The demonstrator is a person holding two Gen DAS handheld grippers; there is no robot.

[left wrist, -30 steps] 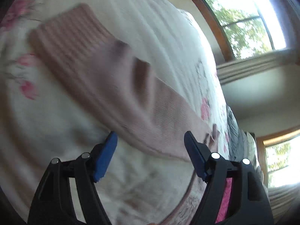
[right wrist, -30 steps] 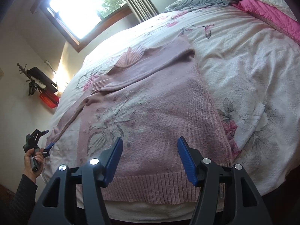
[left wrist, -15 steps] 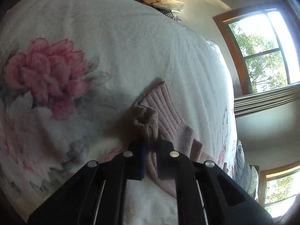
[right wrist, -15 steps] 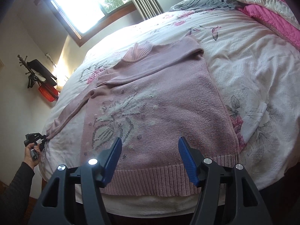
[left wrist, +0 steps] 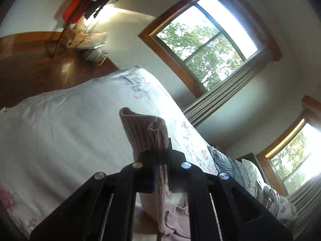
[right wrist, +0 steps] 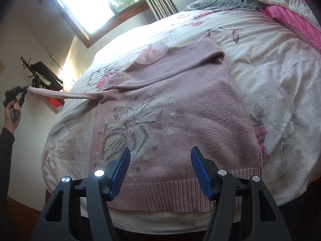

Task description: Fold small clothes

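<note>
A pink knit sweater (right wrist: 170,108) lies flat on a floral bedspread (right wrist: 270,84), its hem at the bed's near edge. The left gripper (left wrist: 160,158) is clamped on the ribbed sleeve cuff (left wrist: 144,132), held out past the bed's left edge. Most of that sleeve is hidden behind the gripper. The right gripper (right wrist: 160,170) hovers wide open over the hem, holding nothing. Sunlit windows (left wrist: 206,46) behind.

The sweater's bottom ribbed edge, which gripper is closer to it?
Right. The right gripper hovers open just above the ribbed hem; the left gripper is off the bed's far side, clamping the sleeve cuff.
</note>
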